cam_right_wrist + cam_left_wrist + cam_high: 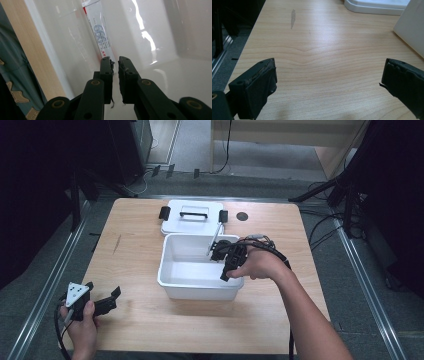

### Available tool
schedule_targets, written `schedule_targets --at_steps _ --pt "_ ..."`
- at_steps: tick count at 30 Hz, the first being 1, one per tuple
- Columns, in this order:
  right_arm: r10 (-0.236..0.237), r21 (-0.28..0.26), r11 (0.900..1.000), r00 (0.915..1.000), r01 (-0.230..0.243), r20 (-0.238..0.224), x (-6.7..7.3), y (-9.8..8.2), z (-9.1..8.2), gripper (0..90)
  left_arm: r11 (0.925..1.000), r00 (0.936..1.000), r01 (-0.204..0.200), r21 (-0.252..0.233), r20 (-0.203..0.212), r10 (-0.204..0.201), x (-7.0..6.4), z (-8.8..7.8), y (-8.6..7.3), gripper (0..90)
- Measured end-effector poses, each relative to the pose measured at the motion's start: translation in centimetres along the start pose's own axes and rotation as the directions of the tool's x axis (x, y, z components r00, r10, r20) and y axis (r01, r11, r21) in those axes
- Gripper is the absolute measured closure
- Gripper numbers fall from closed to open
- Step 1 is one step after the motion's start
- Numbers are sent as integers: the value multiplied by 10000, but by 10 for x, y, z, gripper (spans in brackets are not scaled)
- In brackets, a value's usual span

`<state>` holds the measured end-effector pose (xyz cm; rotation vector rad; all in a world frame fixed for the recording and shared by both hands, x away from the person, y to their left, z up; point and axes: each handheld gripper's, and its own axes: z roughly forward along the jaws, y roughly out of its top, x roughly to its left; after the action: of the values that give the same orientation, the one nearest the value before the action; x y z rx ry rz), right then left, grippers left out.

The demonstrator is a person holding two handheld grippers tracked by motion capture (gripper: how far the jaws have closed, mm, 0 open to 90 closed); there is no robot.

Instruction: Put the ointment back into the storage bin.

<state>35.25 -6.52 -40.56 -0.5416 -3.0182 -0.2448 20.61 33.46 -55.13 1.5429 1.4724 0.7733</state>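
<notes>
A white plastic bin (197, 290) stands in the middle of the wooden table (145, 265). My right gripper (220, 254) reaches into the bin's right side from above its rim. Its jaws are shut on the flat end of a thin white tube (216, 238) that slants up against the bin's back wall. In the right gripper view the tube (100, 32) carries red and grey-blue print and runs up from my right gripper (115, 61). My left gripper (112, 297) rests at the table's front left, held in a hand. It stands open (329, 67) over bare wood.
The bin's white lid (192, 217), with a black handle and black clasps, lies behind the bin. A small dark round hole (242, 216) sits to the lid's right. A metal rail (45, 290) runs along the table's left side.
</notes>
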Motion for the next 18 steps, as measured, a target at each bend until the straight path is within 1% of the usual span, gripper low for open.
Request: schedule_targets --at_steps 4,11,14,15,18 --pt "195 -157 9997 9998 -193 77 0 -3 -12 854 10000 10000 16 -10 0 -16 0 0 0 3" --pt "415 -556 9977 9988 -400 244 -1 -13 -32 864 10000 10000 -3 -12 -15 3 0 0 0 3" --pt "594 -743 9956 9978 -572 283 -4 -19 -40 871 10000 10000 -7 2 -32 7 0 0 0 3" --pt "741 -880 9936 9967 -710 326 -5 -24 -46 874 10000 10000 -11 3 -32 11 -1 0 0 3" --pt "834 -968 9921 9959 -796 354 -7 -29 -50 875 10000 10000 -22 8 -43 22 -1 1 0 3"
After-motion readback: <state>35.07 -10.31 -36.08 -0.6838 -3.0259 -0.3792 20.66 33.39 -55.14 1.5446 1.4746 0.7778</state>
